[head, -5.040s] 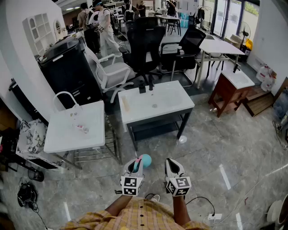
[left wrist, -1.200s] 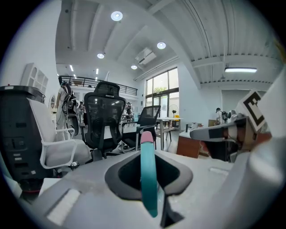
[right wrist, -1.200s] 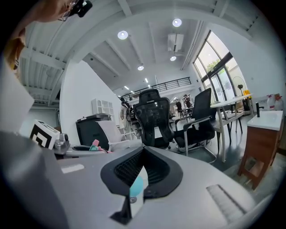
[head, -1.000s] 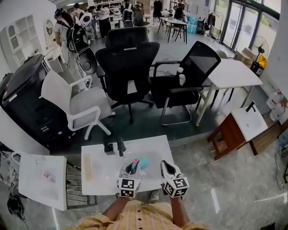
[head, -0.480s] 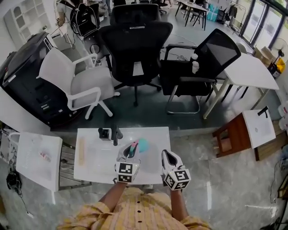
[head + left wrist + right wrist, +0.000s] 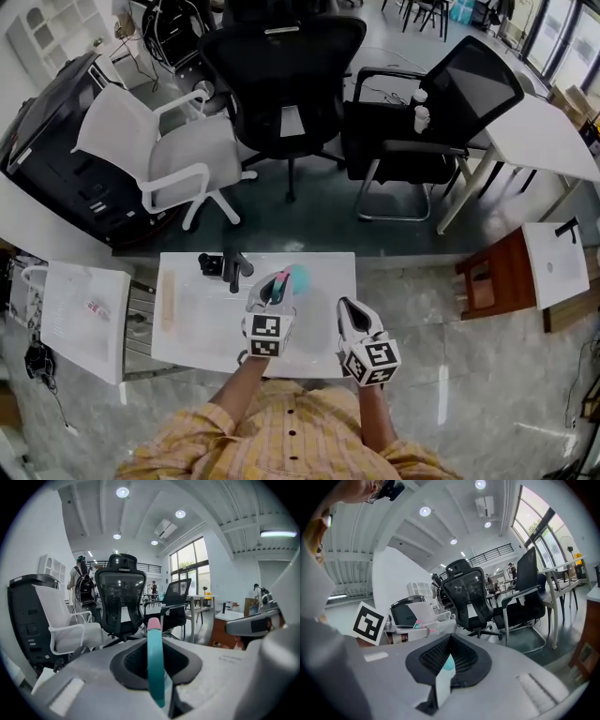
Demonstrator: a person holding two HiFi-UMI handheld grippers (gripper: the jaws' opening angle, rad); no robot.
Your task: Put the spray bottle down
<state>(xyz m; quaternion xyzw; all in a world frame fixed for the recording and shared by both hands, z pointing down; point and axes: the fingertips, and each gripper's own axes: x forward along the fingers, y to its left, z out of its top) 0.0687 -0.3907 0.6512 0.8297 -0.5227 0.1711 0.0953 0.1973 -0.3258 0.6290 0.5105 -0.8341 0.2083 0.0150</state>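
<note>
Left gripper (image 6: 271,300): fingers clamped on the bottle (image 6: 296,278), teal with a pink tip; bottle held over the tabletop (image 6: 211,328), contact unclear; right gripper (image 6: 348,314): fingers together, empty, just beside; judged not yet done; lowering and release remain.

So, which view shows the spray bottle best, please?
Head view: the teal spray bottle shows its body in the left gripper. Left gripper view gives an edge-on strip; right gripper view, only pink-teal bits.

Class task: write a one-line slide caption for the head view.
Left gripper holds a teal spray bottle over the white table; right gripper hovers beside it, office chairs beyond.
</note>
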